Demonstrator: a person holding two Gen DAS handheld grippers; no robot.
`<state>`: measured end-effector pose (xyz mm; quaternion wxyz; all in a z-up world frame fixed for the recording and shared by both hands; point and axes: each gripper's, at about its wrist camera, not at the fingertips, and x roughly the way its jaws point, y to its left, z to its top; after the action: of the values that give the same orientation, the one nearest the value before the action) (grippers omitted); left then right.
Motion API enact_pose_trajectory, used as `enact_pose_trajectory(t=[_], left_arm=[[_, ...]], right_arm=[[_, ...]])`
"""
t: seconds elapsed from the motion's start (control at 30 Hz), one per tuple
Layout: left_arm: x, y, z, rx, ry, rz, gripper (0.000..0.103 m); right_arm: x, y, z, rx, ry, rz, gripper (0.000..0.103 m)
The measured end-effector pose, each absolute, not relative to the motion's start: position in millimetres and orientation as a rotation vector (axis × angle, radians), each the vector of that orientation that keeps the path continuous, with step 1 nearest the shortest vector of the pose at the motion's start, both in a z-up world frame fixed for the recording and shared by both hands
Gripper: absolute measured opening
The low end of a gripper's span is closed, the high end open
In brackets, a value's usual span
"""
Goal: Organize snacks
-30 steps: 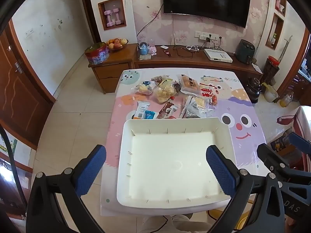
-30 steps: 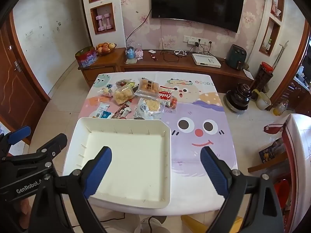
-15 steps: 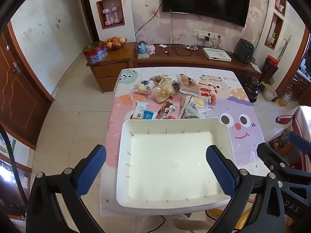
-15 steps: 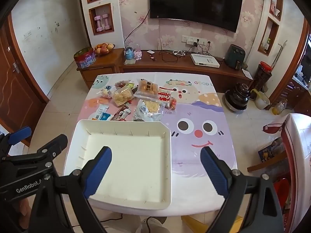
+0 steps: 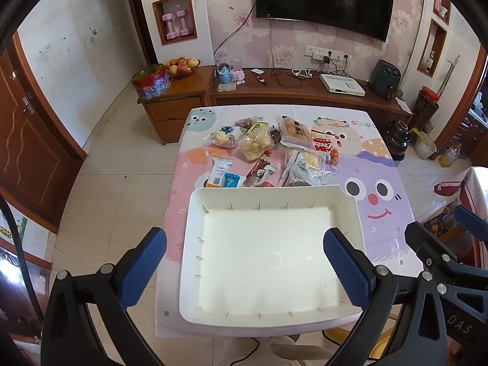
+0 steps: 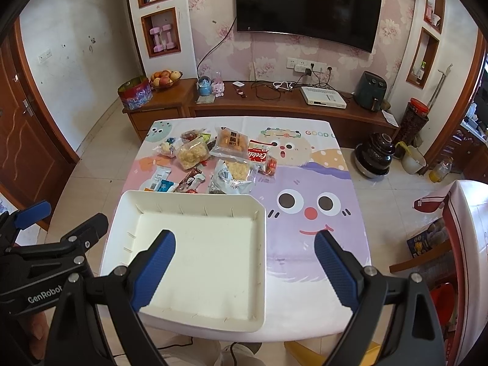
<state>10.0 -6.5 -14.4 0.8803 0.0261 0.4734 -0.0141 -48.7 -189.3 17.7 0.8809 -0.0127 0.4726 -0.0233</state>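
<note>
An empty white tray point(image 5: 195, 222) point(image 6: 259, 244) rests on the near part of a table covered with a cartoon cloth point(image 5: 381, 164) point(image 6: 305, 164). Beyond its far rim lie several snack packets: a clear bag of pale puffs point(image 5: 256, 146) point(image 6: 193, 152), a bag of small cakes point(image 5: 294, 131) point(image 6: 231, 141), a red packet point(image 5: 323, 146) point(image 6: 257, 154), a crinkled clear bag point(image 5: 308, 164) point(image 6: 233, 174) and small bars point(image 5: 221, 174) point(image 6: 160, 181). My left gripper point(image 5: 244, 270) hangs open high over the tray. My right gripper point(image 6: 245, 270) is open above the tray's right edge. Neither holds anything.
A wooden TV bench point(image 5: 305, 91) with a fruit bowl point(image 5: 181, 65), a red tin point(image 5: 151, 84) and a white box point(image 5: 341, 84) runs along the far wall. A dark pot point(image 6: 373, 155) and a jug point(image 6: 413, 158) stand on the floor to the right. A wooden door point(image 5: 18, 152) is left.
Both views have drifted slightly, with the table and tray shifting a little in frame. Both grippers stay open and empty; no snack has moved.
</note>
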Motion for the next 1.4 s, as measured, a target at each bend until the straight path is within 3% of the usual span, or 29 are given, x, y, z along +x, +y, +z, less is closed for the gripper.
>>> enact_pose_trajectory(t=[1.4], left_arm=[[10.0, -9.0, -13.2, 0.059, 0.996, -0.03, 0.102]], right_arm=[[-36.2, -200.5, 29.0, -0.013, 0.979, -0.047, 0.093]])
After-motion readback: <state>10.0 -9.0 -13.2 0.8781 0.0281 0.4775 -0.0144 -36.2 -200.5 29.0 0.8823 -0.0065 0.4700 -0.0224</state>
